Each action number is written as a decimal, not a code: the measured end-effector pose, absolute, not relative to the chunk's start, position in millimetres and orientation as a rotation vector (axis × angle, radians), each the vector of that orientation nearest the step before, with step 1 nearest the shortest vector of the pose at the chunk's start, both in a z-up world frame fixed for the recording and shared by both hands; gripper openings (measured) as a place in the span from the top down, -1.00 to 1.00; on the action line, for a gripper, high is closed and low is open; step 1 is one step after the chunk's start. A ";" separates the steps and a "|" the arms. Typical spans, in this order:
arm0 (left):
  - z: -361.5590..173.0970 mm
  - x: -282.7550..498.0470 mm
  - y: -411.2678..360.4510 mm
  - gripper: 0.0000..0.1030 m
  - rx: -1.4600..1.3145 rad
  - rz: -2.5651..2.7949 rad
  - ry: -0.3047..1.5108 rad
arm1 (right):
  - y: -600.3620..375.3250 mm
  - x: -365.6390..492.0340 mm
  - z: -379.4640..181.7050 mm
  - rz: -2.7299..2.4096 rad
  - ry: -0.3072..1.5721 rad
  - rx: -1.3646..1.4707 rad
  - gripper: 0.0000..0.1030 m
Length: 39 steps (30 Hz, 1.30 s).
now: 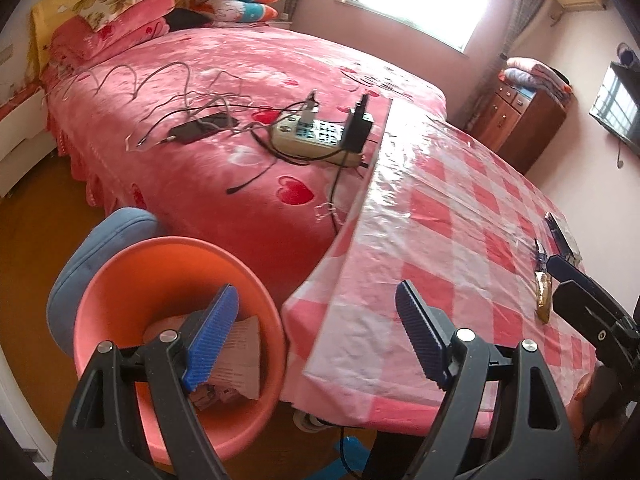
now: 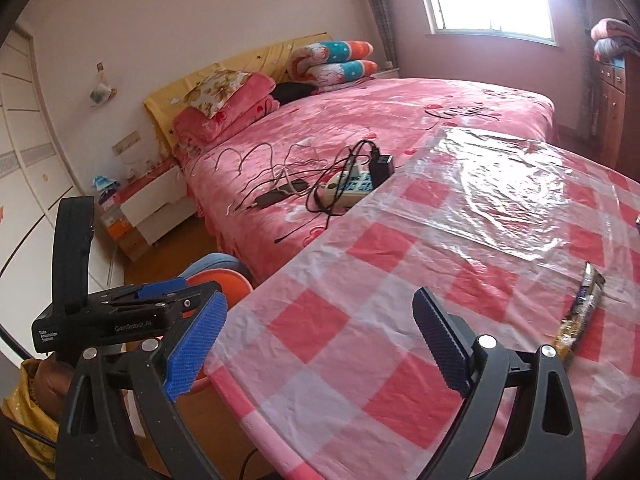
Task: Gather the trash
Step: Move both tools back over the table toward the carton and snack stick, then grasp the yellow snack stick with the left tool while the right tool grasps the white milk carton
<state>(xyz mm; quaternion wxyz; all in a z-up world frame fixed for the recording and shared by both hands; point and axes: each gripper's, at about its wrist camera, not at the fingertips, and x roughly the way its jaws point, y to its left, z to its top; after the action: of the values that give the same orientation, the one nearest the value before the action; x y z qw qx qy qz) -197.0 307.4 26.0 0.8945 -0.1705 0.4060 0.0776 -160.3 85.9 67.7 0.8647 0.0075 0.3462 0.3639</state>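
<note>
Right wrist view: both tongs (image 2: 320, 340) gape wide, wrapper (image 2: 580, 312) lying lengthwise away across the tablecloth (image 2: 360, 280)

Bin contents: the left gripper's (image 1: 316, 332) blue pad hides part of the paper scraps (image 1: 236, 364) in the orange bin (image 1: 120, 280); their print is too blurred to read
Wrapper (image 2: 580, 312): its lower end slips behind the right gripper's (image 2: 320, 348) arm; the label is illegible
Dark packet (image 1: 560, 232): half hidden behind the other gripper — kind unclear
Bedspread script (image 2: 464, 112): too small to read
Television (image 1: 618, 108): cut off by the frame edge
</note>
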 end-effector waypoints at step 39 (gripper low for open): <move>33.6 -136.6 158.0 -0.58 -0.128 -0.031 0.917 | -68.4 -124.0 66.7 0.567 0.667 0.227 -0.83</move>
<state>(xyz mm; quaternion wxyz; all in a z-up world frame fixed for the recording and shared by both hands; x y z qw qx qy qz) -136.6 158.0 33.6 0.8946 -0.0617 0.4424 -0.0149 -124.0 -68.4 66.7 0.8994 0.1097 0.3224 0.2742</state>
